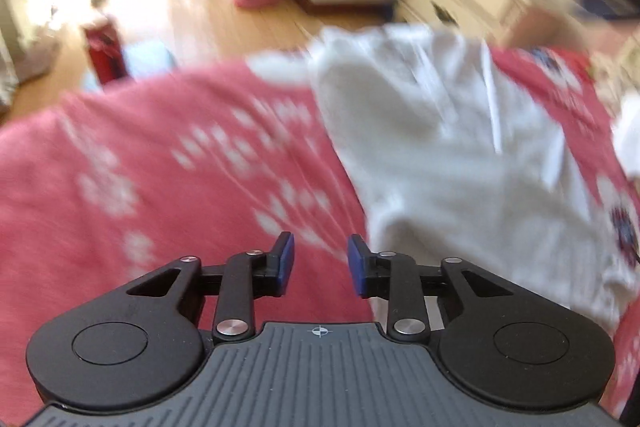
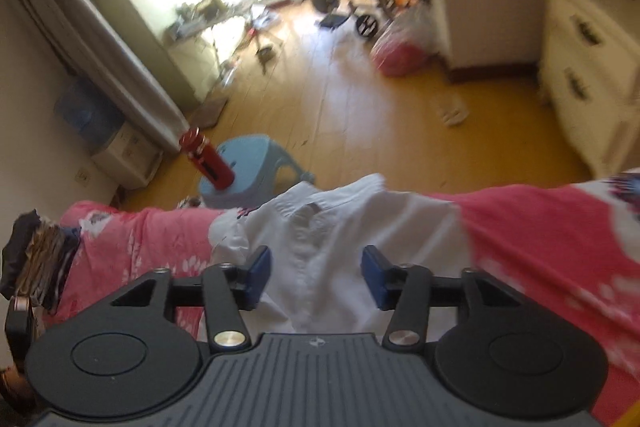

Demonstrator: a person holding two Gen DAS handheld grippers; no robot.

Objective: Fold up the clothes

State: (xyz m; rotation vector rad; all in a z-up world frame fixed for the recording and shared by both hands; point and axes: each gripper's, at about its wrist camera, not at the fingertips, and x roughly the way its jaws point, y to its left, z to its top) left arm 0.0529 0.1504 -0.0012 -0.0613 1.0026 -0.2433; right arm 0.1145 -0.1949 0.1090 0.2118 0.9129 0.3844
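Observation:
A white shirt (image 1: 448,131) lies crumpled on a pink floral bedspread (image 1: 160,155); the left wrist view is blurred by motion. My left gripper (image 1: 321,265) hovers open over the bedspread, just left of the shirt's near edge, holding nothing. In the right wrist view the same white shirt (image 2: 332,239) shows its collar and button placket near the bed's far edge. Above it my right gripper (image 2: 316,277) stands open, its blue pads either side of the placket with nothing gripped. Whether either gripper touches the cloth is unclear.
A stack of dark folded clothes (image 2: 36,259) sits at the bed's left end. Beyond the bed edge are a light blue stool (image 2: 256,167), a red bottle (image 2: 208,163), a wooden floor (image 2: 360,107) with clutter, and a cream dresser (image 2: 588,67) at right.

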